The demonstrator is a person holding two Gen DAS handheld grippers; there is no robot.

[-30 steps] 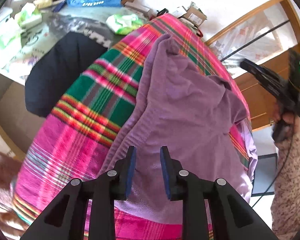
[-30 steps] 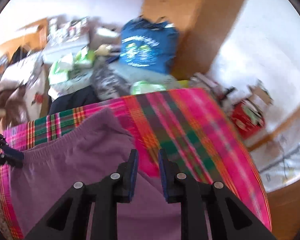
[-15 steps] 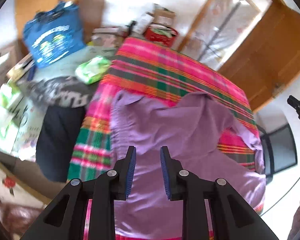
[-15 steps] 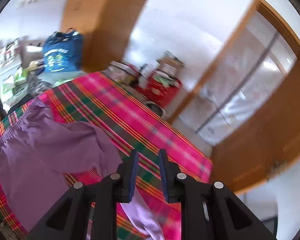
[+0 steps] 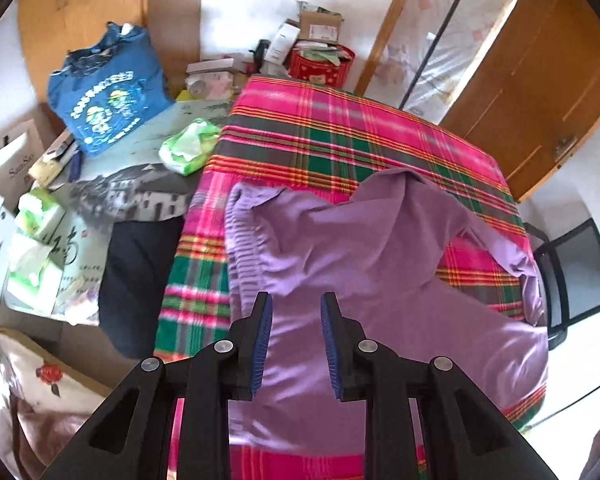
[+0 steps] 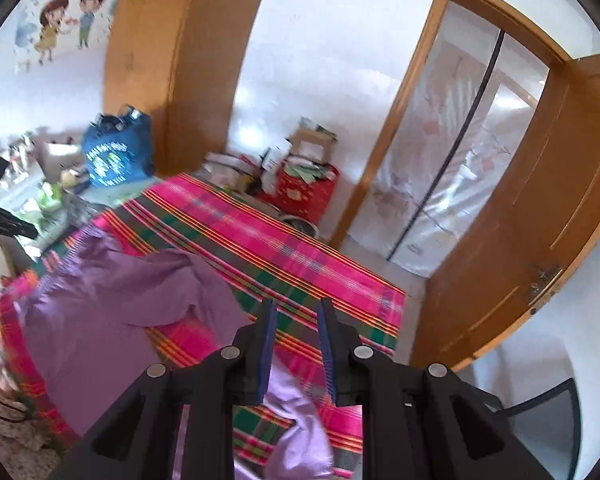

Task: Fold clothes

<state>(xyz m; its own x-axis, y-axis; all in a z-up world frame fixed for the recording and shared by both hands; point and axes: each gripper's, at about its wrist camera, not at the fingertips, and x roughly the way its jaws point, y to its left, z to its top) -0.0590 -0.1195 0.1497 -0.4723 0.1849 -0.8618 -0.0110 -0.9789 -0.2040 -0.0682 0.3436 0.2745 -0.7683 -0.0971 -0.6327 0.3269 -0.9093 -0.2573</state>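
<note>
We see the purple trousers (image 5: 340,248) lying rumpled on the plaid cloth (image 5: 340,128) covering the bench. Left of the trousers lies a black garment (image 5: 140,272); beyond it stands a blue bag (image 5: 104,92). A wooden door (image 6: 520,220) stands beyond the bench. Left claw (image 5: 294,344) and right claw (image 6: 296,348) hang above the trousers, each parted by a narrow gap and holding nothing.

— What is covering the worktop?
— A pink and green plaid cloth (image 5: 340,132) is covering it.
— And what is lying on the cloth?
— Purple trousers (image 5: 340,248) are lying rumpled there, one leg draping over the edge.
</note>
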